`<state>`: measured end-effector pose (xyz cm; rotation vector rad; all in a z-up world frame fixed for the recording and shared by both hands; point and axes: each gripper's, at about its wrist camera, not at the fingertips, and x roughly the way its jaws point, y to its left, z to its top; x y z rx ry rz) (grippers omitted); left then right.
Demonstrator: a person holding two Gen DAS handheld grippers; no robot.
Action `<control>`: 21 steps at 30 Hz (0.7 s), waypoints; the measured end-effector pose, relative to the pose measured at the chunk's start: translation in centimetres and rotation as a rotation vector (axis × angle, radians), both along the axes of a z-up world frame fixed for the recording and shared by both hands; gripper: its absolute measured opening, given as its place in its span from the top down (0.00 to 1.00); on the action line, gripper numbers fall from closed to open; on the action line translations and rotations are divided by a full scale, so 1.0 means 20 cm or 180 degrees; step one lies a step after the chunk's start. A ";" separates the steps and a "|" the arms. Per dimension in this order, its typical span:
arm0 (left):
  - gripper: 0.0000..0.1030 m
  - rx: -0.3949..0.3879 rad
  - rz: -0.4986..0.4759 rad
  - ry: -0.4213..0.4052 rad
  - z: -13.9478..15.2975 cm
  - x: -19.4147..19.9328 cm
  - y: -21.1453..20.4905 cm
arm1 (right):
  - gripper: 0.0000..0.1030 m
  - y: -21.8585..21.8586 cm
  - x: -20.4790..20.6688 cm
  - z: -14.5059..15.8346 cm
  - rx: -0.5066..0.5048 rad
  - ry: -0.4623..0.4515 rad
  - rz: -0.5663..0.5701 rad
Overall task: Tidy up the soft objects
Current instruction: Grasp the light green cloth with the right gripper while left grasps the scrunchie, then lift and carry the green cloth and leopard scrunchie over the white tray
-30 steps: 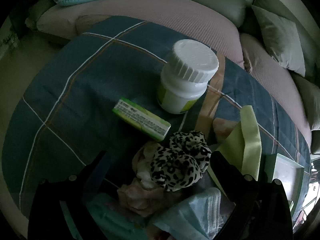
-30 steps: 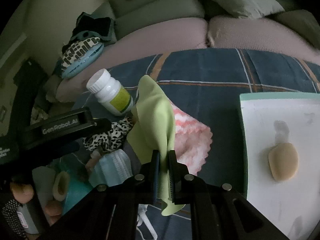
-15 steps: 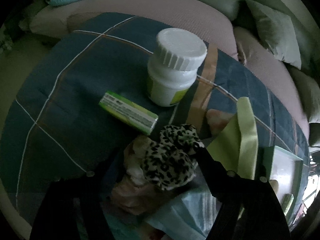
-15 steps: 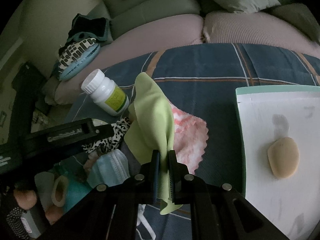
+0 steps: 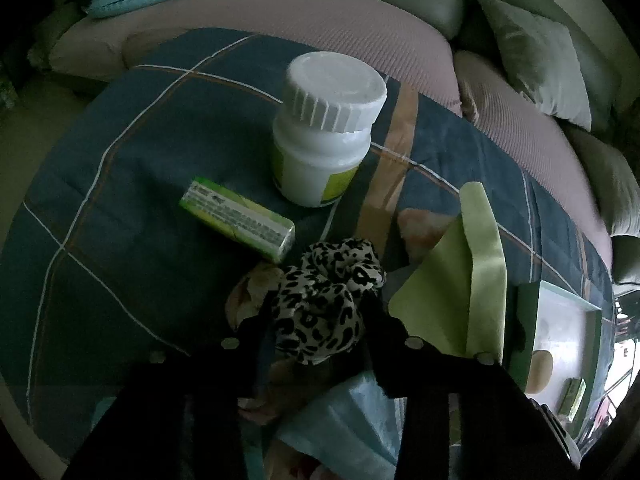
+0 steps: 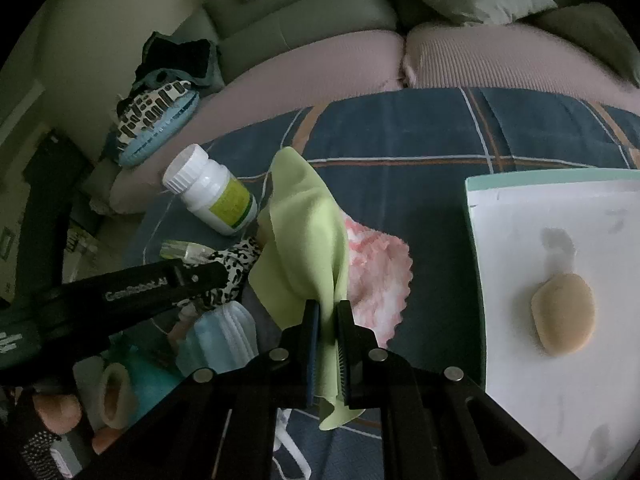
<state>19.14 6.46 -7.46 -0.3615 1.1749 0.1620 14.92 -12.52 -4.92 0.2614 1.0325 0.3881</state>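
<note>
A dark blue plaid blanket [image 6: 400,140] covers the bed before grey sofa cushions [image 6: 304,24]. The right gripper [image 6: 328,320] pinches a light green microfibre cloth [image 6: 304,240] tight between its jaws, beside the white tray [image 6: 560,208]. The left gripper [image 5: 316,316] straddles a leopard-print fabric scrunchie [image 5: 320,304], its jaws apart, near the white plastic pill bottle [image 5: 324,136].

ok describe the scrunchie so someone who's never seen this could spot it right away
Start at the blue plaid blanket in front of the sofa and find the upright white pill bottle. Just in front of it, between the fingers of the left gripper, sits the scrunchie, beside a lime cloth. It is the only item with a black-and-white leopard print.
</note>
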 end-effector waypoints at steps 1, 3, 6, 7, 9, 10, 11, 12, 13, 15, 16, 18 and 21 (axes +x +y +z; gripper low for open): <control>0.64 0.0001 0.0000 -0.0007 0.00 0.00 0.00 | 0.91 0.00 -0.01 0.01 0.0007 -0.0024 0.0009; 0.65 0.0004 -0.0003 -0.0033 0.01 -0.01 0.01 | 0.91 0.00 -0.01 0.02 0.0040 -0.0058 0.0017; 0.66 -0.0011 0.0006 -0.0079 0.03 -0.02 0.02 | 0.93 -0.02 -0.02 0.05 0.0123 -0.0120 0.0016; 0.66 -0.0039 0.0027 -0.0103 0.04 -0.02 0.02 | 0.93 -0.02 -0.02 0.06 0.0130 -0.0144 0.0006; 0.66 -0.0093 0.0058 -0.0146 0.05 -0.03 0.04 | 0.95 -0.03 -0.02 0.08 0.0129 -0.0175 -0.0003; 0.67 -0.0115 0.0074 -0.0163 0.06 -0.03 0.05 | 0.95 -0.03 -0.02 0.08 0.0149 -0.0176 -0.0001; 0.67 -0.0121 0.0084 -0.0173 0.07 -0.05 0.06 | 0.95 -0.03 -0.02 0.08 0.0163 -0.0177 0.0001; 0.67 -0.0118 0.0092 -0.0175 0.07 -0.05 0.07 | 0.95 -0.03 -0.02 0.08 0.0167 -0.0174 0.0001; 0.67 -0.0121 0.0097 -0.0174 0.07 -0.05 0.07 | 0.95 -0.03 -0.02 0.08 0.0160 -0.0166 0.0006; 0.67 -0.0130 0.0100 -0.0174 0.07 -0.05 0.07 | 0.96 -0.03 -0.02 0.07 0.0166 -0.0152 0.0018; 0.67 -0.0128 0.0102 -0.0175 0.07 -0.05 0.07 | 0.96 -0.03 -0.03 0.07 0.0185 -0.0147 0.0017; 0.67 -0.0133 0.0105 -0.0188 0.08 -0.06 0.07 | 0.96 -0.03 -0.02 0.07 0.0211 -0.0148 0.0026; 0.67 -0.0165 0.0114 -0.0221 0.09 -0.07 0.08 | 0.96 -0.04 -0.02 0.08 0.0312 -0.0151 0.0031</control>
